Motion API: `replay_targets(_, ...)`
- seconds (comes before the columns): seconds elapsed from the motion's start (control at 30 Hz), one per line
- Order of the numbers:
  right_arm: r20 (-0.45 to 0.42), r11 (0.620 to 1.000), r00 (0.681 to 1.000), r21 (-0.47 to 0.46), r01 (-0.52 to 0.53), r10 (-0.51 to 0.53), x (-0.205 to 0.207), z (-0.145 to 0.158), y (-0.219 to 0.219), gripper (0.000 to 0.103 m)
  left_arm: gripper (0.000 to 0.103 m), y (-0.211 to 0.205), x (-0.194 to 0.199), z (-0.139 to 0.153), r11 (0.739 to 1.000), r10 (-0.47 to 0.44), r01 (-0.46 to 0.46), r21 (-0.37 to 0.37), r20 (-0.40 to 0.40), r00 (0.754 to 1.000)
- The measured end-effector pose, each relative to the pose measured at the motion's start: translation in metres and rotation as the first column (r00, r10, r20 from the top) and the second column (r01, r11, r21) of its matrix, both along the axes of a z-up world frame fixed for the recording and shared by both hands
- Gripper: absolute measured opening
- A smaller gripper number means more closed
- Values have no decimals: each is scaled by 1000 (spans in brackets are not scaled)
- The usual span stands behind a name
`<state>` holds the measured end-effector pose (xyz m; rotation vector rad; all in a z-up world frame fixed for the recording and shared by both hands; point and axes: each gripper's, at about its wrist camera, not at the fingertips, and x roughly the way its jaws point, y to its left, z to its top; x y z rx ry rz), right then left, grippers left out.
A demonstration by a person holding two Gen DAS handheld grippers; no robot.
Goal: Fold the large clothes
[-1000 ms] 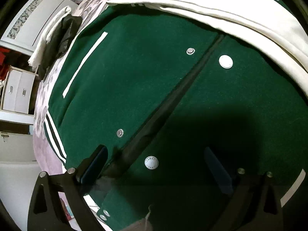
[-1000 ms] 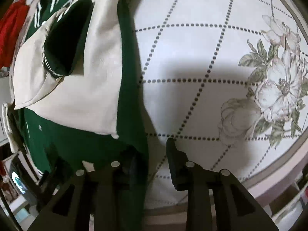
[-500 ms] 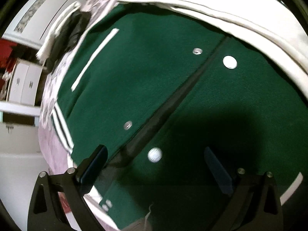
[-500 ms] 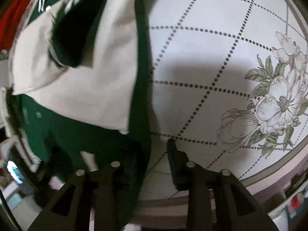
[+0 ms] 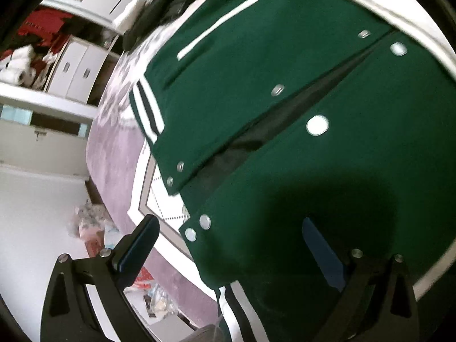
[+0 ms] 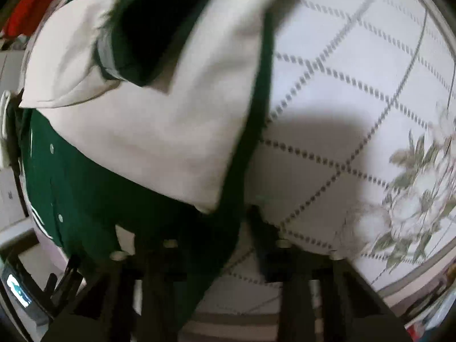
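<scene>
A green varsity jacket (image 5: 285,71) with white snaps lies front-up on the bed. My left gripper (image 5: 228,242) hovers open over its bottom hem corner (image 5: 196,228), one finger past the bed edge, touching nothing. In the right wrist view the jacket (image 6: 85,199) has its cream sleeve (image 6: 156,142) folded across the body, dark cuff (image 6: 128,42) uppermost. My right gripper (image 6: 216,236) is closing on the jacket's green side edge, which fills the gap and hides the left finger. That edge hangs lifted off the sheet.
The quilted floral bedsheet (image 6: 342,114) spreads bare to the right of the jacket. A dark garment (image 5: 171,2) lies at the bed's far end. White drawers (image 5: 77,68), red clothes (image 5: 42,25) and floor clutter (image 5: 91,222) sit beyond the bed edge.
The left gripper slid toward the jacket's bottom hem and the bed edge, rolling as it went. The right gripper rose a little with the jacket edge and its jaws narrowed.
</scene>
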<state>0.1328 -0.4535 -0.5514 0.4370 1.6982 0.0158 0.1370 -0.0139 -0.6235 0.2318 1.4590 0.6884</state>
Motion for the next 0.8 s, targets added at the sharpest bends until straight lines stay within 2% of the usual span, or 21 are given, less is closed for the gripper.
replay_targets(0.17,4,1000,1000,-12,7,-7,1,9,-10,16,103,12,-9,-9,999,49,-48,-23,25,999)
replay_targets(0.23,9,999,1000,-28,-15,16,3,0,0,15,103,13,-14,-8,998,57,-56,-19,34,998)
replay_targets(0.27,9,1000,1000,-30,-7,8,21,-4,-11,14,103,16,-17,-4,997,69,-68,-21,41,997)
replay_targets(0.3,-1,999,1000,-34,2,-2,22,-3,-15,14,103,18,-20,0,996,84,-82,-28,47,995)
replay_targets(0.37,-37,998,998,-52,-44,42,27,1,-16,14,103,30,-35,13,985,164,-161,-54,62,984)
replay_targets(0.4,-73,994,993,-61,-93,89,31,4,-16,19,103,36,-41,18,979,197,-192,-71,70,978)
replay_targets(0.43,-98,992,990,-65,-108,101,33,8,-17,24,103,48,-51,26,965,251,-243,-98,84,964)
replay_targets(0.47,-125,991,987,-71,-111,101,35,13,-19,35,103,57,-58,33,951,294,-280,-127,101,951)
replay_targets(0.57,-146,992,983,-25,-121,116,36,32,-18,44,103,95,-80,45,885,428,-381,-267,149,891)
replay_targets(0.6,-136,989,981,-32,-142,137,36,39,-12,49,103,108,-85,41,852,468,-401,-338,145,872)
replay_targets(0.63,-123,985,979,-42,-167,161,35,46,-5,59,101,118,-87,31,813,495,-405,-418,128,860)
replay_targets(0.7,-116,981,977,-54,-184,177,29,46,8,61,100,133,-87,8,736,530,-413,-537,78,844)
replay_targets(0.73,-121,980,976,-62,-188,180,28,46,10,61,97,136,-87,1,706,541,-409,-578,68,838)
replay_targets(0.77,-132,980,975,-64,-188,178,28,42,12,61,82,139,-87,-3,682,553,-401,-611,72,830)
replay_targets(0.8,-146,982,975,-59,-177,167,33,30,8,61,61,141,-87,-6,671,563,-393,-629,88,822)
